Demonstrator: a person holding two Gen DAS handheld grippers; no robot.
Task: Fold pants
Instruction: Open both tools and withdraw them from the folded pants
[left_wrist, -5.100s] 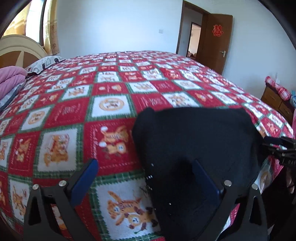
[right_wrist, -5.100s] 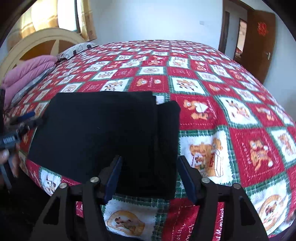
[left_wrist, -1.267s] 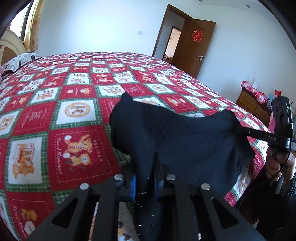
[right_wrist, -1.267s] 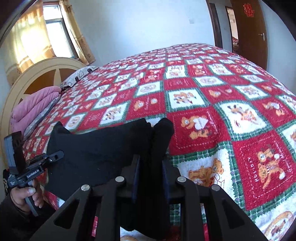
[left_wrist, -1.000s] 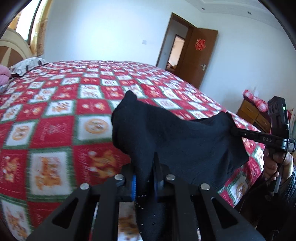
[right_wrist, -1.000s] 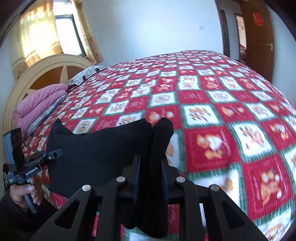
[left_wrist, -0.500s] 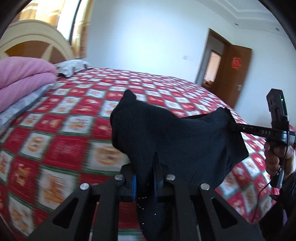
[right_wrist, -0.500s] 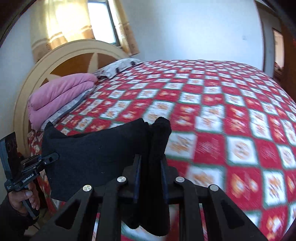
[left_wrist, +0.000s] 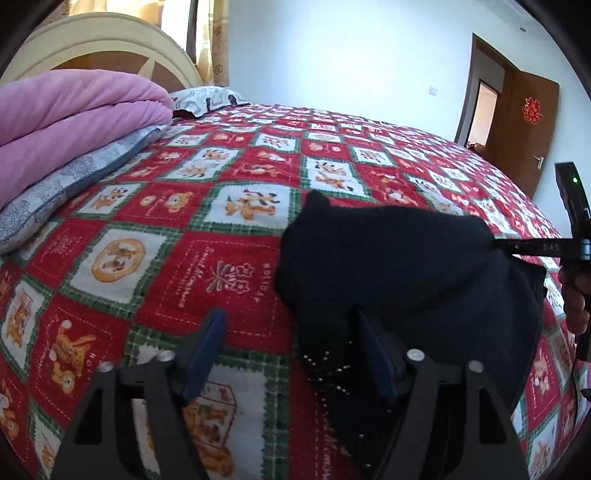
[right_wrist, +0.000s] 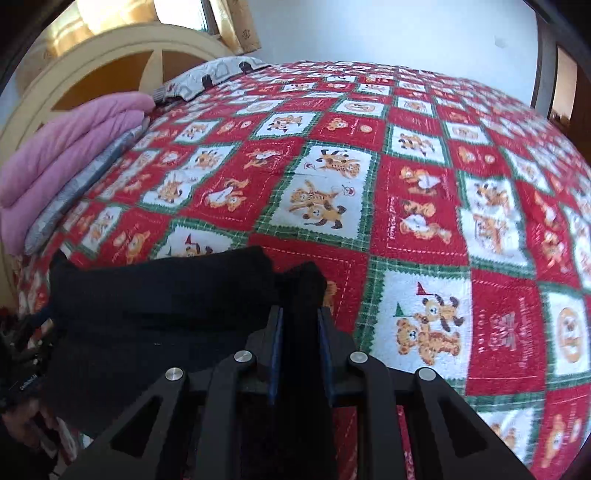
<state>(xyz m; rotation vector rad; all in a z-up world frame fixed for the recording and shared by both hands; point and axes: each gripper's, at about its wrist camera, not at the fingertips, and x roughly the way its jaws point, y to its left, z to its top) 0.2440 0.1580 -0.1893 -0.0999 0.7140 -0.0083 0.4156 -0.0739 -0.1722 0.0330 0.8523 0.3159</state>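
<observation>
While my left tool (left_wrist: 288, 347) stands wide, its jaws having just been opening, the folded black knit pants (left_wrist: 399, 266) lie partly between its blue-padded fingers (left_wrist: 205, 343), and neither pad presses on the cloth.

Item — pants: one bundle, dark, resting on the red, white and green cartoon-patterned quilt (left_wrist: 207, 266) near the bed's near edge; one fold droops against the right-side finger in the left wrist view, with small metal studs showing on the cloth below it.

Item — my right tool (right_wrist: 299, 325): narrow, its pads clamped on an upright fold of the pants (right_wrist: 159, 314), the rest of the cloth spreading away to the left in the right wrist view. In the left wrist view that tool (left_wrist: 532, 245) shows at the far right, its tip at the bundle's edge, with my hand (left_wrist: 576, 299) below it.

Item — bedding: folded pink blanket (left_wrist: 66, 110) stacked on a grey patterned cushion (left_wrist: 70, 177) beside the cream arched headboard (right_wrist: 122, 59); patterned pillow (left_wrist: 207, 99) behind.

Item — brown wooden door (left_wrist: 524, 129), ajar, in the far wall.
</observation>
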